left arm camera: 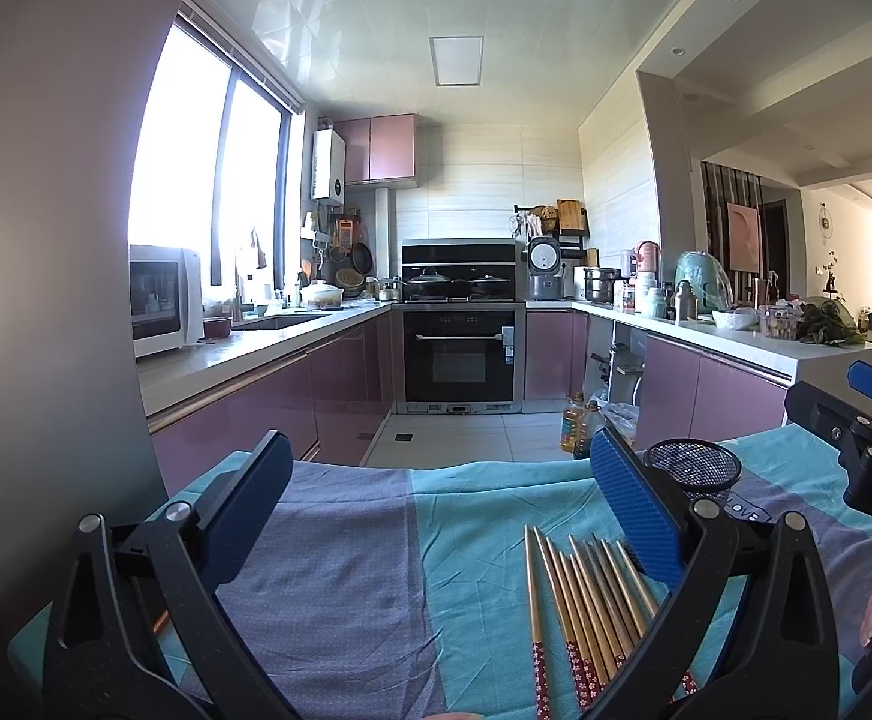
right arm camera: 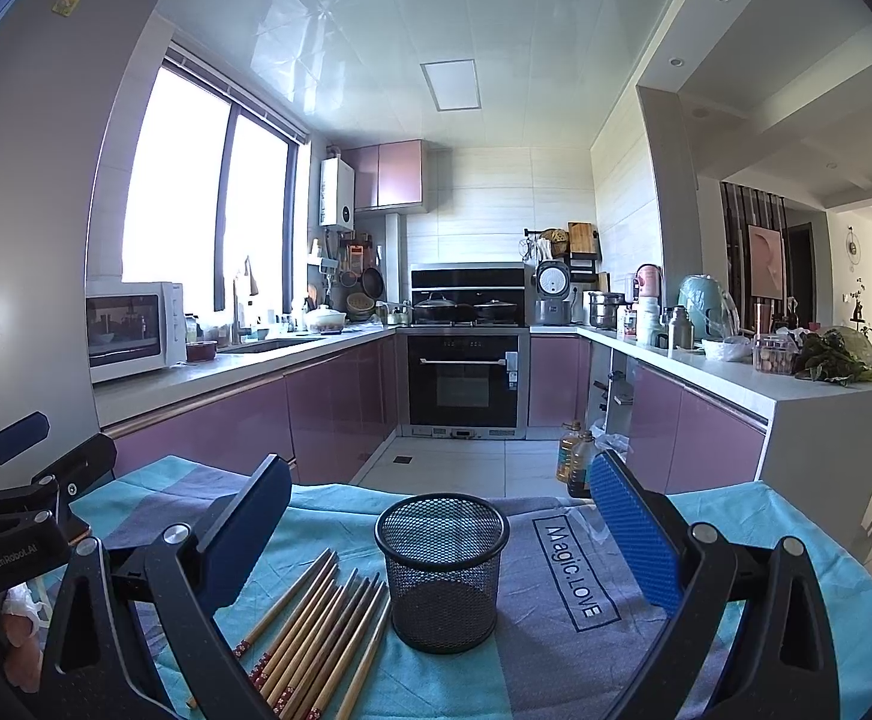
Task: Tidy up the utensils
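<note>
Both claws hang wide with nothing in them: the left claw [left arm camera: 436, 516] over bare cloth, the right claw [right arm camera: 442, 531] framing the mesh holder [right arm camera: 442, 576].

The chopsticks [right arm camera: 316, 630] lie bunched and touching at about eight o'clock from the holder, just beside it on the cloth-covered surface [right arm camera: 556, 660]. Likely trouble: a pinch on so tight a bundle may lift several at once or scatter them. The light holder could tip if a stick strikes its rim.

Count: one holder; roughly nine or ten chopsticks, overlap blurring the tally.
</note>
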The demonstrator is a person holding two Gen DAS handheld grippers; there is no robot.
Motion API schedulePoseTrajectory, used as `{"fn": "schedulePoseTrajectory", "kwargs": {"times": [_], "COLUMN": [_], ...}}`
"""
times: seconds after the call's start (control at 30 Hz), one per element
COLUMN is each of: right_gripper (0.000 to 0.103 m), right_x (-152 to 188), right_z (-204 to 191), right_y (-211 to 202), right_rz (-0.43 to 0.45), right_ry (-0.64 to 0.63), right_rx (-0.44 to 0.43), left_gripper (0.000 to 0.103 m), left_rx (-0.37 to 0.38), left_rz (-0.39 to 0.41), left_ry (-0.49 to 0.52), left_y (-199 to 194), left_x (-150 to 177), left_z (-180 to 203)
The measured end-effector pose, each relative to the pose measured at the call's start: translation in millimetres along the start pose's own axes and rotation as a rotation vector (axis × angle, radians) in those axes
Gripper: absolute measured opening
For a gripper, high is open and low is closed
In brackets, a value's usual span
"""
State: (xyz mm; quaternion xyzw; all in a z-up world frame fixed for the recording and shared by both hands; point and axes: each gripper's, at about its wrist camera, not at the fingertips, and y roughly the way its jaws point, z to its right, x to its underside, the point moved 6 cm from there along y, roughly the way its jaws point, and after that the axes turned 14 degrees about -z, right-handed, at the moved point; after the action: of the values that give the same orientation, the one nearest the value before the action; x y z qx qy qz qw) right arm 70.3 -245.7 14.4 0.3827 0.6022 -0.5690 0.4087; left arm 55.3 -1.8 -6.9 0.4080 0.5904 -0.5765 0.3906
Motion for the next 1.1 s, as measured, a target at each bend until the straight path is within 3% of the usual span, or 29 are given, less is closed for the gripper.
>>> {"fn": "schedulePoseTrajectory", "kwargs": {"times": [1.1], "right_gripper": [0.096], "right_x": [0.8], "right_z": [-3.3], "right_y": [3.2], "right_rz": [-0.005], "right_ry": [0.007], "right_rx": [-0.010], "left_gripper": [0.098], "left_rx": [-0.001], "left_rz": [0.008], "left_ry": [0.003], "left_y": [-0.8], "left_x": [-1.7], "left_z": [0.7]}}
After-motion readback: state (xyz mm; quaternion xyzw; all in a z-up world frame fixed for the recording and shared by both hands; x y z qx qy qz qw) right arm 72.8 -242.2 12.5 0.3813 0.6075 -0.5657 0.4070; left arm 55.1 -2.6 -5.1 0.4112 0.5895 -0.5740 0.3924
